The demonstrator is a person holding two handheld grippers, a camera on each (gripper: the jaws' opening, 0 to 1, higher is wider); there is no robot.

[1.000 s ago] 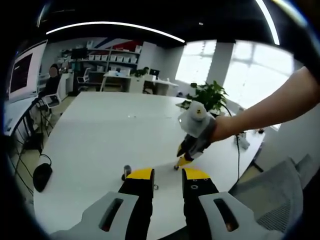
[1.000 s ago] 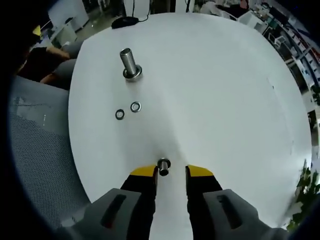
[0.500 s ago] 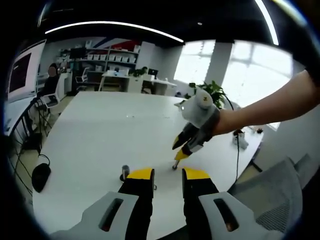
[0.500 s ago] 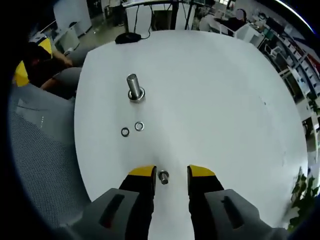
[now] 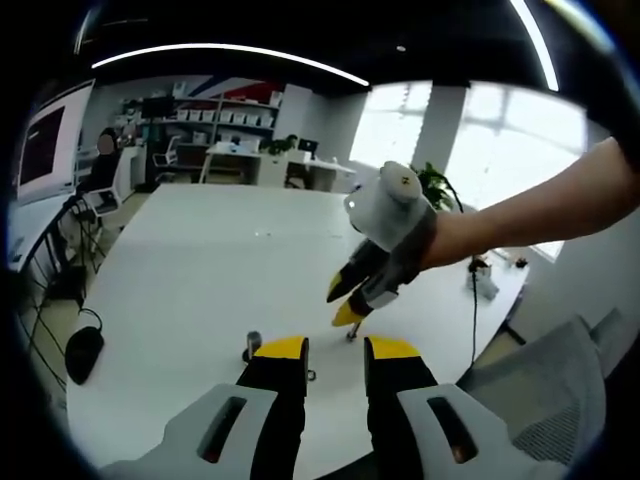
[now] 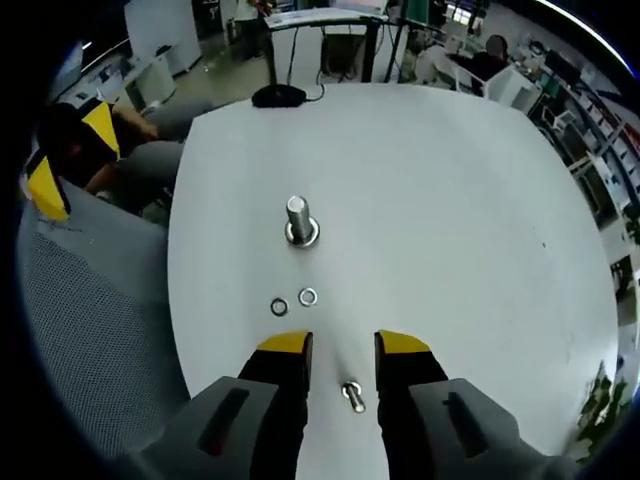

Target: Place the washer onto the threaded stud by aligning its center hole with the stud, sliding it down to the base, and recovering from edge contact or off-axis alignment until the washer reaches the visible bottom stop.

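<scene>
— Where does everything sit?

— On the white table [image 6: 450,200], I see a big bolt [image 6: 299,220] standing upright toward the middle. A small stud [image 6: 352,393] stands near the table's close edge, between my right gripper [image 6: 343,345]'s parted, empty jaws. Two washers [image 6: 293,301] lie flat between bolt and stud.

— And the left?

— My left gripper [image 5: 334,348] hangs slightly parted, holding nothing.

— How will a washer handle?

— Thin, stiff, light steel, likely slippery (my guess). I'd pinch it across its outer rim, leaving the hole free.
</scene>
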